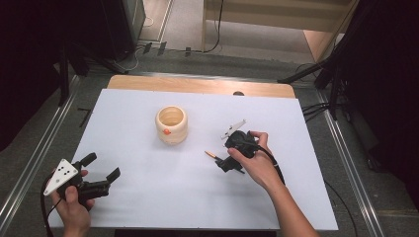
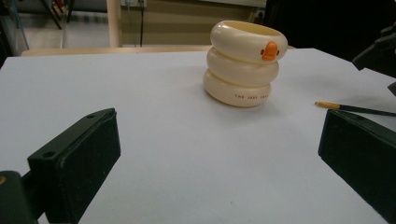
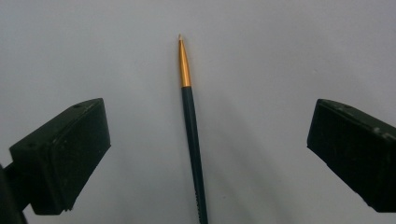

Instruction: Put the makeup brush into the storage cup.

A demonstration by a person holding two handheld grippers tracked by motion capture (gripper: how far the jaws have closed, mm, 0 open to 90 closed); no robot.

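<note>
Right hand-held gripper (image 3: 205, 154) open, jaws astride pen (image 3: 190, 126) at frame centre; thin pen may roll or slip w/ off-centre squeeze. Left hand-held gripper (image 1: 101, 178) open, idle.

Looking down and forward from above the near edge, taking in the whole white table (image 1: 148, 197). Riding low at the near left, facing across the surface toward the cream cup (image 2: 243, 63). Hanging close over the pen (image 3: 191, 135), pointing down. Sharing cup (image 1: 171, 124) and pen (image 1: 212, 155) with the high view.
</note>
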